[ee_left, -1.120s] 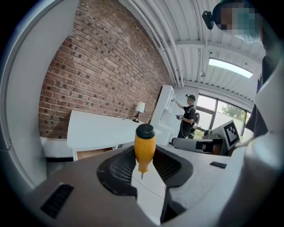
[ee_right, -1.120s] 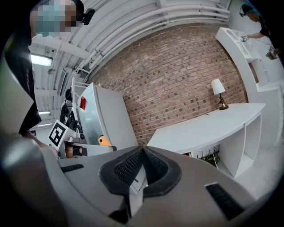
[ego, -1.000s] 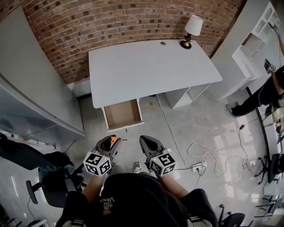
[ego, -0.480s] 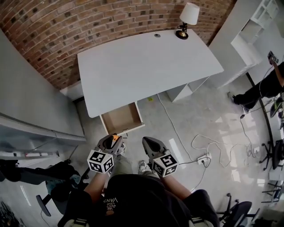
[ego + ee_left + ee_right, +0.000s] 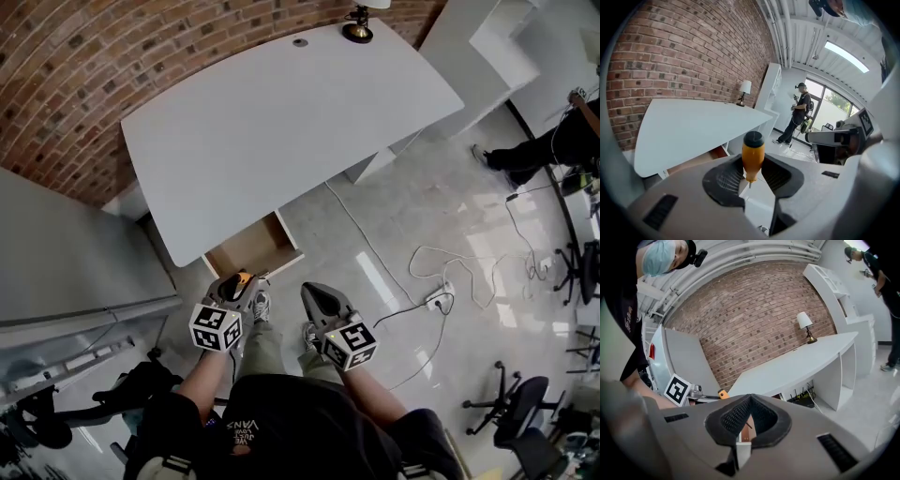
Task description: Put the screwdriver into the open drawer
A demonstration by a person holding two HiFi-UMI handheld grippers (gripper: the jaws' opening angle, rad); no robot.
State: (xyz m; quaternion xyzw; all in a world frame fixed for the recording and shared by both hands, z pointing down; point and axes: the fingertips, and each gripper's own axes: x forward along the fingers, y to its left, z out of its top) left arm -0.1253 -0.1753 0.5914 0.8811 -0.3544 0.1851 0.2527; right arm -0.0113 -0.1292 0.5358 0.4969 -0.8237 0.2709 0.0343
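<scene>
Now left gripper (image 5: 241, 281) clamps the screwdriver (image 5: 753, 157); right gripper (image 5: 750, 398) seemingly closed, empty.

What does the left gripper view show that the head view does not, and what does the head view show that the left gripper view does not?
Only the left gripper view: the screwdriver close up, upright between the left claw's pads with its black cap on top, plus the ceiling pipes and windows.
Only the head view: the inside of the open drawer from above, a power strip on the floor, and chairs.
Both: the white desk, the lamp and the brick wall.
</scene>
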